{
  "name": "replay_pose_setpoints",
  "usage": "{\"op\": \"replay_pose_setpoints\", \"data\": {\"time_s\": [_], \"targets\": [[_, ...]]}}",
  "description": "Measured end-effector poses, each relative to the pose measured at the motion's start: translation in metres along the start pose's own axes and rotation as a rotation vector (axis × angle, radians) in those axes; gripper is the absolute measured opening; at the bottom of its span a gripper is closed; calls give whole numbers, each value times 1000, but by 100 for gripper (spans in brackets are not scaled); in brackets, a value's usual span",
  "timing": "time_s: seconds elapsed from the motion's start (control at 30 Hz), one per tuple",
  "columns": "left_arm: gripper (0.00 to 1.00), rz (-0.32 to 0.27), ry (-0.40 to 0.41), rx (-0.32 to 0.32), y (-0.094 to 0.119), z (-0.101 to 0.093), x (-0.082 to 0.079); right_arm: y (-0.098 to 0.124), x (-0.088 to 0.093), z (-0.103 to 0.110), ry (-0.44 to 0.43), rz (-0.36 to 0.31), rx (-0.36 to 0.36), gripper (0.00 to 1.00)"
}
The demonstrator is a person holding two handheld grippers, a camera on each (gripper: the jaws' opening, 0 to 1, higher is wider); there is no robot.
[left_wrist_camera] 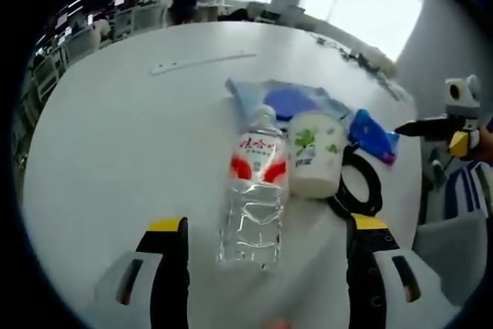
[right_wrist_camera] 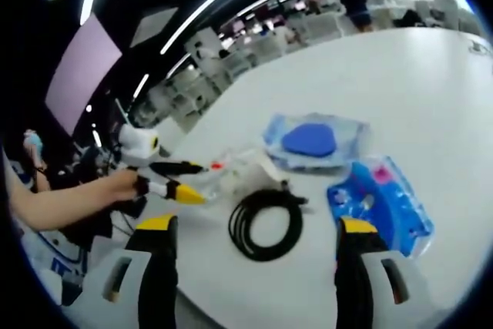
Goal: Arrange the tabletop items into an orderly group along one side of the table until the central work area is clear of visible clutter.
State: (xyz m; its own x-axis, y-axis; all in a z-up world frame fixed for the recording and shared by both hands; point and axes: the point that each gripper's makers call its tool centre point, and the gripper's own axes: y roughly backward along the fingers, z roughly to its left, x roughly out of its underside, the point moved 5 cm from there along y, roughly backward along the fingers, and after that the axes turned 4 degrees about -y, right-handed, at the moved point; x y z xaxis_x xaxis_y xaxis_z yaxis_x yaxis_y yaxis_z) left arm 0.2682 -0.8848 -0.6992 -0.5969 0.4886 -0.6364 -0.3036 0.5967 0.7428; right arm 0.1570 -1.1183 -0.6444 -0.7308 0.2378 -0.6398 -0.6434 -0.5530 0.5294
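White worktop (left_wrist_camera: 131, 136) spreads ahead of the left claw (left_wrist_camera: 266, 256), whose yellow-tipped jaws stand wide apart with nothing between them. Straight ahead of that gap, just beyond the jaw tips, a clear plastic water bottle (left_wrist_camera: 254, 190) with a red-and-white label lies on its side, cap end pointing away. Touching its right flank stands a white paper cup (left_wrist_camera: 314, 153) printed with green leaves. Behind the cup and off the right jaw lies a black coiled cable (left_wrist_camera: 360, 186), partly hidden by the cup. Farther out, beyond bottle and cup, lies a clear packet with a blue pad inside (left_wrist_camera: 289, 100), and to its right a smaller blue packet (left_wrist_camera: 373, 135). Far ahead to the left rests a thin pale strip (left_wrist_camera: 202, 62). At the right edge of the left gripper view the right claw (left_wrist_camera: 416, 126) reaches in towards the blue packet; how far its jaws gape there cannot be told.

In the right gripper view the right claw (right_wrist_camera: 258, 240) shows its own jaws spread wide and holding nothing. The coiled cable (right_wrist_camera: 266, 221) lies just ahead, between the two jaws. The blue packet (right_wrist_camera: 381, 202) sits ahead of the right jaw, the clear packet (right_wrist_camera: 316, 140) farther on. From the left, the left claw (right_wrist_camera: 196, 182) comes in, held by a person's hand (right_wrist_camera: 123, 184).
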Motion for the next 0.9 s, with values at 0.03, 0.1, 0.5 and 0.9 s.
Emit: {"op": "replay_pose_setpoints", "data": {"time_s": [0.03,0.1,0.5,0.9], "targets": [[81,2,0,2,-1,0,0,0,0,-1,-2,0,1,82],[81,6,-4,2,-3,0,0,1,1,-1,-9,0,2,82],[77,42,-58,-26,-12,3,0,-4,1,2,-39,-13,-8,81],[64,49,-33,-39,-19,6,3,-13,-1,3,-46,-1,-27,81]]}}
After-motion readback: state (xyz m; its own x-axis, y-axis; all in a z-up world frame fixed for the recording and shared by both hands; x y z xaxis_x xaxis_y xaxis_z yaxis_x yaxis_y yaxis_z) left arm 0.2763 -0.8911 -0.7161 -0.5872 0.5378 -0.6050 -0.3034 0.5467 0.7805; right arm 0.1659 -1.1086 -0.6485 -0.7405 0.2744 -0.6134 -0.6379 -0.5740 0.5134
